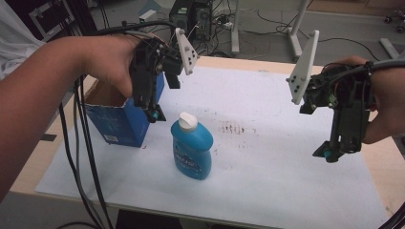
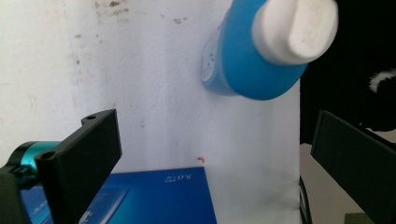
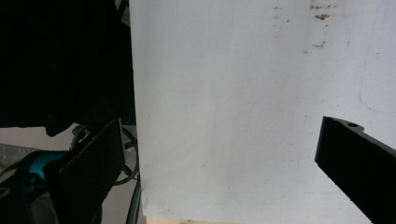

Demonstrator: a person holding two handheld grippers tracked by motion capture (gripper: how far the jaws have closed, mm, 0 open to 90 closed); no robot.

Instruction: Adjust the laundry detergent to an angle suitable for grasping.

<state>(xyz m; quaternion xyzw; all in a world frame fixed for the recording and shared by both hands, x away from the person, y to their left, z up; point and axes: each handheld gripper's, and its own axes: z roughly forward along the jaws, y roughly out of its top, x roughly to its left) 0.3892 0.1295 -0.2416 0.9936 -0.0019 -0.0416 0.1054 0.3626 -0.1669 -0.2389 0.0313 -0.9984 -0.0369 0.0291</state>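
Bottle point(image 1: 192, 147): blue plastic, white cap, label on its front face, upright on the white sheet point(image 1: 267, 157) near the table's front-left. Box point(image 1: 123, 117): blue, open-topped, just left of the bottle, apart from it. Left gripper point(image 1: 154, 113) hangs over the box's right edge, up and left of the bottle, jaws spread, holding nothing; in the left gripper view the bottle point(image 2: 261, 51) lies beyond the jaws. Right gripper point(image 1: 329, 151) hovers well right of the bottle, jaws spread, empty.
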